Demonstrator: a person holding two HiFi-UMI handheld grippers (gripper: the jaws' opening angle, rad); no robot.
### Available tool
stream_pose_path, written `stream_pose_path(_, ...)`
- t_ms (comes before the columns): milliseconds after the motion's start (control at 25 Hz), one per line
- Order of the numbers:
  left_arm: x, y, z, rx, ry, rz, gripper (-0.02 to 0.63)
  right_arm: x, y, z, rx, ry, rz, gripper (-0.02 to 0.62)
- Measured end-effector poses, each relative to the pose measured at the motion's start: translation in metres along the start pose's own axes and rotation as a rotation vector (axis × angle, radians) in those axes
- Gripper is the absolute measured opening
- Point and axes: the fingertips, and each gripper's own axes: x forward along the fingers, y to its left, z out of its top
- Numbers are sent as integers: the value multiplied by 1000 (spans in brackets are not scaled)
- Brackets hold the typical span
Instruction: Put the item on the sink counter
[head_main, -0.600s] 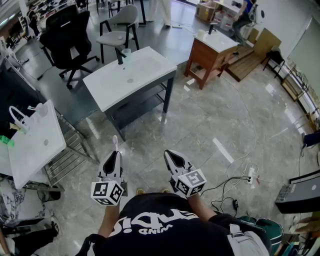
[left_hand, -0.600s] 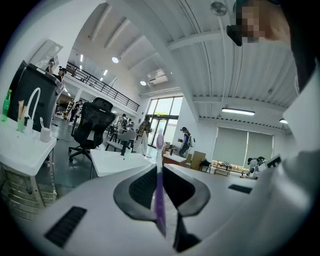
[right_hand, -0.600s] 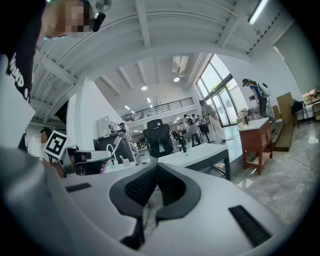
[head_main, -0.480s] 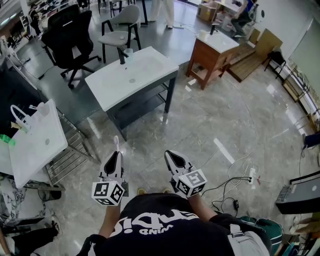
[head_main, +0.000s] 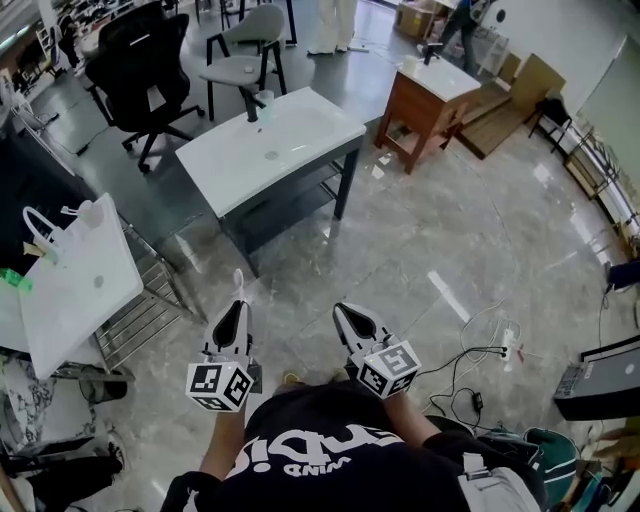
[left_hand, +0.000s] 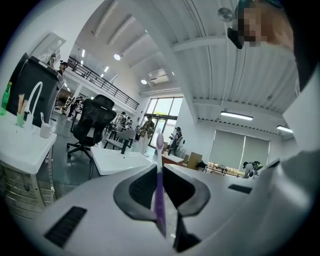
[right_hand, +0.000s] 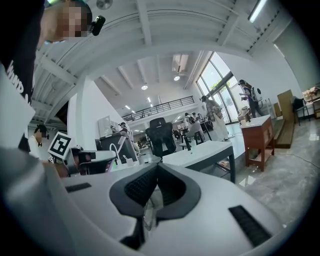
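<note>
The left gripper (head_main: 236, 305) and right gripper (head_main: 341, 309) are sitting side by side, low before the person. A toothbrush (left_hand: 159, 165) is standing up between the left fingers (left_hand: 142, 187). Ahead, well apart, the sink tabletop (head_main: 300, 140) is standing with a faucet (head_main: 254, 108) at its far edge. An office chair (head_main: 135, 55) and a side chair (head_main: 240, 60) are standing behind it. A vanity (head_main: 430, 95) is standing to its right and a second sink (head_main: 75, 285) to its left. Cables (head_main: 480, 355) are lying on the floor (head_main: 400, 240), right of the grippers.
</note>
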Motion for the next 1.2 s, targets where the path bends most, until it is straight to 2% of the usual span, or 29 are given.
stream_pose_path(160,-3,12,0,-17,5,-26,51,-3,8,-5,-2,-2,-30,17)
stream_pose_path(560,12,52,-9,-14,37,-20,51,19,8,-16,1,11,-68,17)
stream_pose_path(1200,110,75,7,10,46,-49,51,101,-45,4,17,-15,-48,17)
